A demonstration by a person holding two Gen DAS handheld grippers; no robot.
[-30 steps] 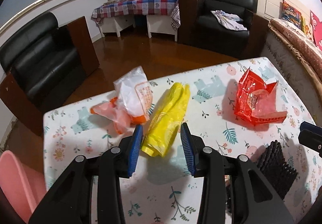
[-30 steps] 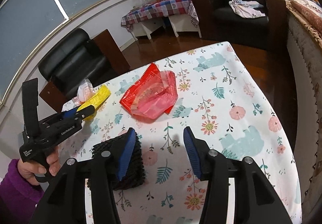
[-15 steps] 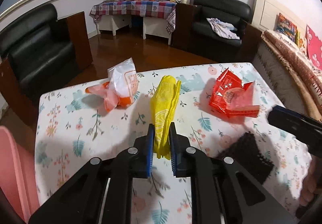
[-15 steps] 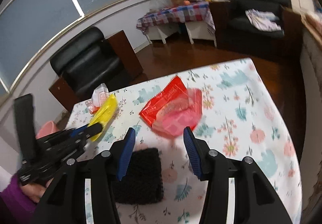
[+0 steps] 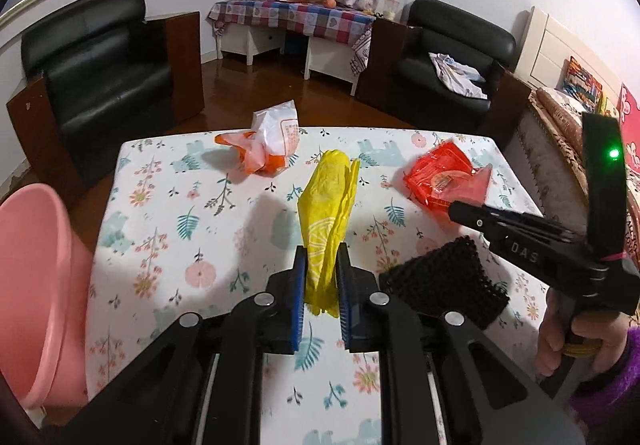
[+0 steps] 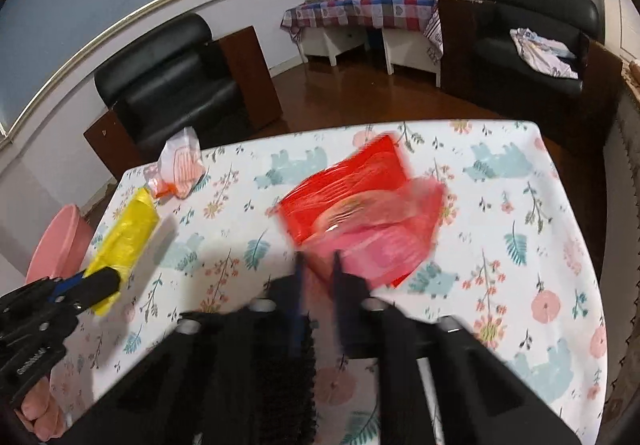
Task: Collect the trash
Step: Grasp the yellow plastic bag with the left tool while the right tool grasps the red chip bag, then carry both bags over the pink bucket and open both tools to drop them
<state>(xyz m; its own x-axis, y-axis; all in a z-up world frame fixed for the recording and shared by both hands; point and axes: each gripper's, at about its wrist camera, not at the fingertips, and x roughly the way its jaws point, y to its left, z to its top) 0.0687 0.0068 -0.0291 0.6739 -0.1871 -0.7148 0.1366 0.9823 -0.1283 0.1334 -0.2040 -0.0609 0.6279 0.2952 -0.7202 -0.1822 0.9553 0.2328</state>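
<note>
We pinch the near end of the long yellow plastic wrapper (image 5: 329, 213) in our left gripper (image 5: 320, 287), mid-desk, while our right gripper (image 6: 318, 277), jaws narrowed, nips the crumpled red plastic packet (image 6: 360, 213) toward the desk's right edge, presumably so both can go into the pink plastic bin (image 5: 36, 285) beside the left edge.

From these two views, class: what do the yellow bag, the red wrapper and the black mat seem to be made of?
Yellow bag: thin plastic film, soft sheen, crumpled folds.
Red wrapper: glossy, partly see-through plastic, probably cellophane-like; blurred.
Black mat: matte, bumpy open weave; knitted yarn or rubber mesh, hard to tell.
</note>
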